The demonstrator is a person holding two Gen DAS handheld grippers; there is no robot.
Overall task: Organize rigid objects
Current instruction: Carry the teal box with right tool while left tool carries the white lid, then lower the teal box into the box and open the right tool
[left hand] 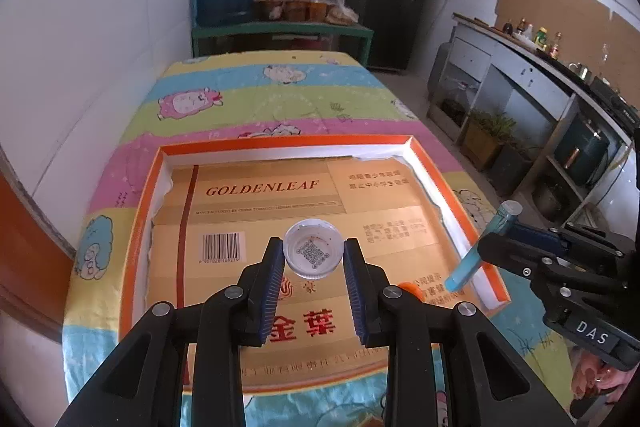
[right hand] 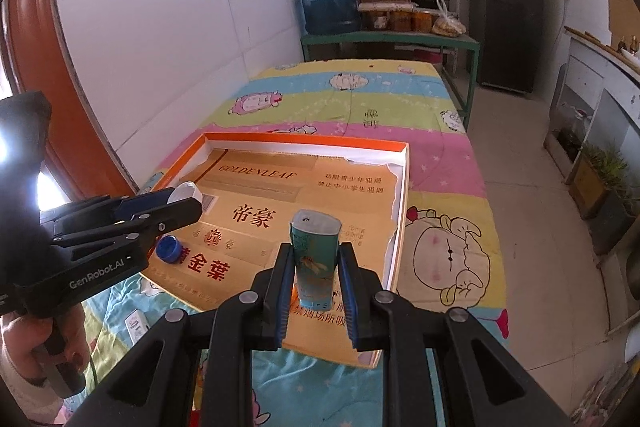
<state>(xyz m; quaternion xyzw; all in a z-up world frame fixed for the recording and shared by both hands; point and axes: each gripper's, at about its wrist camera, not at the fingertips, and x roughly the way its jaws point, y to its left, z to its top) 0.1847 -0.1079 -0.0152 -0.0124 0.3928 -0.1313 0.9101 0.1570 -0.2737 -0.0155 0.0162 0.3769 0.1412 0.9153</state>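
Tray rim (left hand: 448, 183) beside right gripper (right hand: 314, 283), lighter (right hand: 316, 259) clamped.

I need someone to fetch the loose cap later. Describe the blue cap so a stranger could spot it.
Find the shallow orange-rimmed box on the cartoon bedsheet. On its gold cardboard floor, near its front left corner, lies the blue cap. It is the only solid dark-blue, ridged cap there; the other is clear.

Orange-rimmed tray (left hand: 416, 143), teal patterned lighter (right hand: 316, 259), blue cap (right hand: 171, 247).
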